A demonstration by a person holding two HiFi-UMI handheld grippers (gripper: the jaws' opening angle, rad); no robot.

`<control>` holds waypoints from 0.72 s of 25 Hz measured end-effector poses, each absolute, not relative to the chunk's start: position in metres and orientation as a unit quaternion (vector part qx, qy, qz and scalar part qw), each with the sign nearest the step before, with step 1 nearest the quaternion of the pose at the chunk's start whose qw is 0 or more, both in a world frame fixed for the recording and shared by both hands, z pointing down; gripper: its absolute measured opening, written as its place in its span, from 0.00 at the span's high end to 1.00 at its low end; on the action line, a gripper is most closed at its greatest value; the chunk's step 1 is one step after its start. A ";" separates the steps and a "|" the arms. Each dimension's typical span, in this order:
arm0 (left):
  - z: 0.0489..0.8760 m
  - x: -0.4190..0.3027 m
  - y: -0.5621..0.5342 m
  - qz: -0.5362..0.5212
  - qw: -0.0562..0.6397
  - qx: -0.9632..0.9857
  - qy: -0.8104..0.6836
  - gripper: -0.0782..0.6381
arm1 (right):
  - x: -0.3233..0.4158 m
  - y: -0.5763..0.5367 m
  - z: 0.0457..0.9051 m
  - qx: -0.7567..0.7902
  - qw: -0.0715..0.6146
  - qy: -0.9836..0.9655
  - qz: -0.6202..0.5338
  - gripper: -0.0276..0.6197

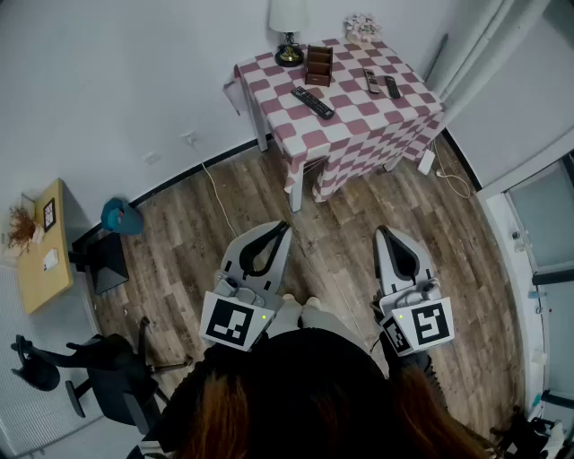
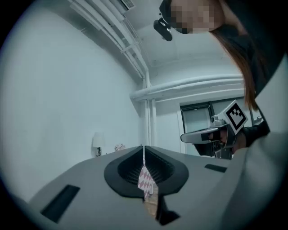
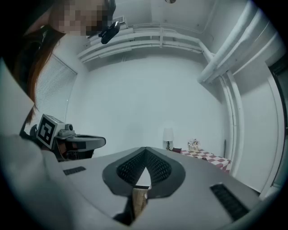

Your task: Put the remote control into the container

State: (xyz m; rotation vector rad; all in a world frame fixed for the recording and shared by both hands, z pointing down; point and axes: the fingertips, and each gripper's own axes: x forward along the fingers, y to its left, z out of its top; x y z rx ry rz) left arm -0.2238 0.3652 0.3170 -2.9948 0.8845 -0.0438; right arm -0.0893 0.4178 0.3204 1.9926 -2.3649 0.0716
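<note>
On the far tabletop [image 1: 359,121], covered w/ a red-and-white check cloth, lie 3 remotes. A long remote [image 1: 312,102] sits toward the left edge. A second remote [image 1: 370,81] and a third remote [image 1: 392,87] lie close side by side toward the right. All 3 are flat on the cloth, outside the container [image 1: 318,64]. There is 1 container, a brown wooden box w/ dividers, standing behind the long remote and just beside the lamp [image 1: 289,31]. What's inside it is too small to tell. There is 1 lamp w/ a white shade, and 1 small bunch of pale flowers [image 1: 361,25] at the back edge.

The person stands on the wood floor [image 1: 332,224], well apart from the tabletop, w/ 2 tongs held level and aimed at it. The left tongs [image 1: 284,227] are pressed together, pinching nothing; only check cloth shows through the slit. The right tongs [image 1: 380,232] are pressed together too, also empty. Each carries 1 cube w/ black-and-white square markers, the left cube [image 1: 235,321] and the right cube [image 1: 423,324]; no readable words.

Off to the left are 1 yellow desk [image 1: 40,255] and 1 black chair [image 1: 99,368].
</note>
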 end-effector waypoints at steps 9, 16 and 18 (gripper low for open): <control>0.321 -0.213 0.370 -0.017 0.008 -0.957 0.291 0.87 | -0.076 0.419 0.322 0.644 0.019 -0.765 0.025 0.94; 0.327 -0.191 0.371 -0.012 0.006 -0.956 0.293 0.86 | -0.056 0.417 0.322 0.634 0.011 -0.773 0.021 0.93; 0.326 -0.184 0.371 -0.009 0.006 -0.957 0.291 0.87 | -0.050 0.416 0.323 0.631 0.010 -0.775 0.023 0.93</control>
